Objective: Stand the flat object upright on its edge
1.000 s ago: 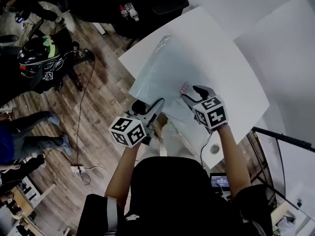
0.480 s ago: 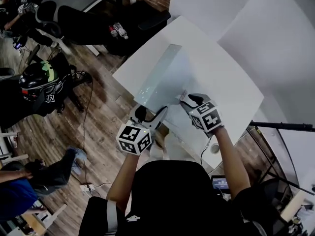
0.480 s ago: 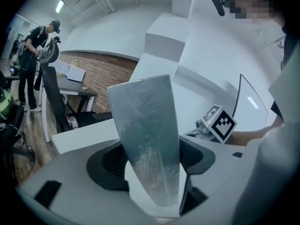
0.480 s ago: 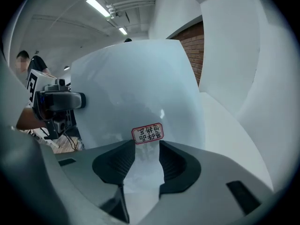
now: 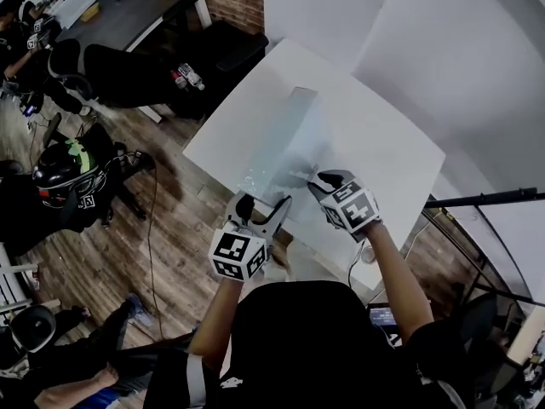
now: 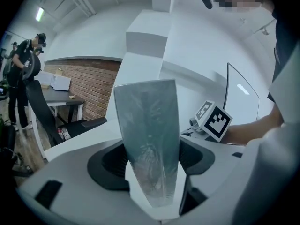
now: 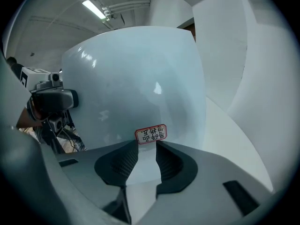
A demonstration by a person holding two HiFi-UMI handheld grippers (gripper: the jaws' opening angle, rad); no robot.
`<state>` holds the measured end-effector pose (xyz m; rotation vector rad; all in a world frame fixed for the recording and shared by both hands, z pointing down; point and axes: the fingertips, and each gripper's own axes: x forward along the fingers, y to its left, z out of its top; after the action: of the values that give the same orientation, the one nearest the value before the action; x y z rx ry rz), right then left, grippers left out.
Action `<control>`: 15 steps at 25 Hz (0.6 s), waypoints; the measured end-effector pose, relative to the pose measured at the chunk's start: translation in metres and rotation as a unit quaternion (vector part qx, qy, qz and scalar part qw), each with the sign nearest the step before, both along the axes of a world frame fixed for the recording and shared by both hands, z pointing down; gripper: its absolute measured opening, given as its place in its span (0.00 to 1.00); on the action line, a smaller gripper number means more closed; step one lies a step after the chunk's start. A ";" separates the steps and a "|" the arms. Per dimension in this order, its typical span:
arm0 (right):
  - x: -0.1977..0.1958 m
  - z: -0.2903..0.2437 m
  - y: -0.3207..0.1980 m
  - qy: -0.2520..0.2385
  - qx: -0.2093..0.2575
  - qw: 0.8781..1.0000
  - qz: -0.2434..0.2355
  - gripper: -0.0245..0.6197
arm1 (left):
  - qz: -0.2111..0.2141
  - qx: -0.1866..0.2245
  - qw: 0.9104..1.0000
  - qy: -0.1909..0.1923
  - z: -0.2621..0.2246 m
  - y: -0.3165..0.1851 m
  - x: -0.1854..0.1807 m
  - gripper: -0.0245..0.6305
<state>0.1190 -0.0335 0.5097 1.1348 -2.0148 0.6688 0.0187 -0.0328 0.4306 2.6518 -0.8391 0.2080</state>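
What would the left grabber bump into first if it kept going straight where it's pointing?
The see-through sheet. Its near end already sits between the fingers of the left gripper, so it would push into that at once. What lies behind the sheet is hard to judge.

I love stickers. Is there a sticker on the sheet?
Yes, a red-rimmed sticker sits low on the sheet.

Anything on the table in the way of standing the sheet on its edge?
Nothing visible. The translucent sheet is tilted up on the white table, and no other object lies on the table surface around it.
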 end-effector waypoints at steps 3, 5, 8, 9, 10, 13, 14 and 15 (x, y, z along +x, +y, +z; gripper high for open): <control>0.007 0.001 0.003 0.012 -0.002 1.000 0.003 0.26 | 0.016 0.010 1.000 -0.003 -0.003 0.005 0.010 0.52; 0.013 0.003 0.003 0.017 -0.001 1.000 0.007 0.26 | 0.026 0.014 1.000 -0.003 -0.006 0.008 0.016 0.52; 0.023 -0.001 0.004 0.015 0.002 1.000 0.024 0.26 | 0.039 0.018 0.999 -0.002 -0.010 0.012 0.027 0.51; 0.026 -0.001 0.005 0.014 0.001 0.999 0.030 0.26 | 0.043 0.020 0.999 -0.002 -0.011 0.013 0.032 0.51; 0.030 -0.001 0.006 0.013 0.001 0.999 0.034 0.25 | 0.048 0.022 0.999 -0.002 -0.012 0.015 0.036 0.51; 0.039 0.001 0.009 0.008 -0.001 0.999 0.046 0.25 | 0.063 0.030 0.998 -0.006 -0.014 0.021 0.049 0.51; 0.043 0.001 0.011 0.006 -0.002 0.999 0.049 0.25 | 0.068 0.034 0.997 -0.009 -0.015 0.024 0.053 0.51; 0.045 0.001 0.011 0.004 -0.003 0.999 0.053 0.25 | 0.072 0.037 0.997 -0.013 -0.015 0.025 0.056 0.51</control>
<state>0.1644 -0.0221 0.5108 1.2441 -1.9560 0.7228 0.0750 -0.0074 0.4152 2.7872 -0.6766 0.2513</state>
